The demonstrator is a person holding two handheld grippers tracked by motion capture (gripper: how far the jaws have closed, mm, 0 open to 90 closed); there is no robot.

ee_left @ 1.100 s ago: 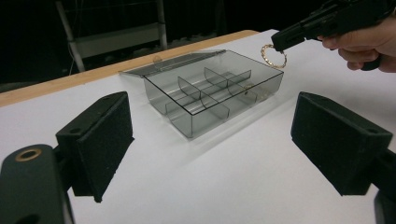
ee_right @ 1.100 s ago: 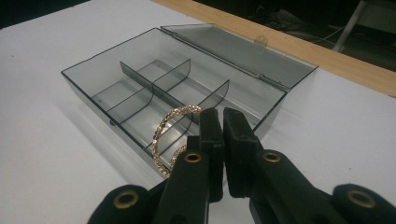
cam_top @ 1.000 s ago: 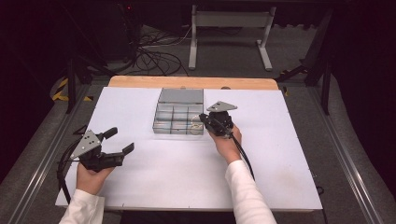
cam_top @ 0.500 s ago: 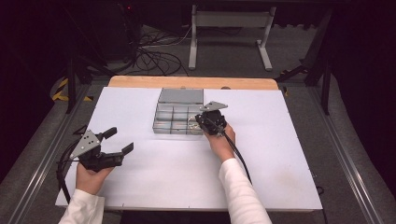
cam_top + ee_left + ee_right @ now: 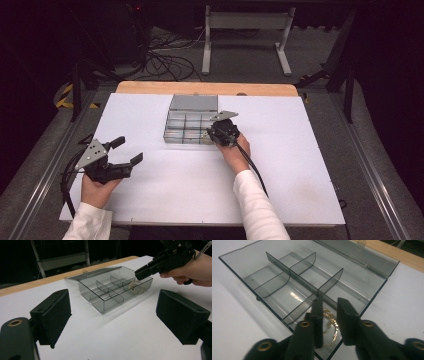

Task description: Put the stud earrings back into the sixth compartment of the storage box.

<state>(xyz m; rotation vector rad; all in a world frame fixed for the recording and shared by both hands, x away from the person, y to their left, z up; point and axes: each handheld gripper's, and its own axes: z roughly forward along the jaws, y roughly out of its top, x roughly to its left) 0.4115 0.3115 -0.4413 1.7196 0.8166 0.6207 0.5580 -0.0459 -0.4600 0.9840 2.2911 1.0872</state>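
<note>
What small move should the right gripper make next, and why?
Probably lower a little and close on the gold chain: the right gripper hangs over the box compartment that holds it, jaws narrowly apart and nothing visibly between them.

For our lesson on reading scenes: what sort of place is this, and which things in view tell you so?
Probably a lab or recording studio, not a home: a white-covered table in a dark room, loose cables on the floor behind, and a person working two handheld grippers, left and right, over a clear compartment box.
</note>
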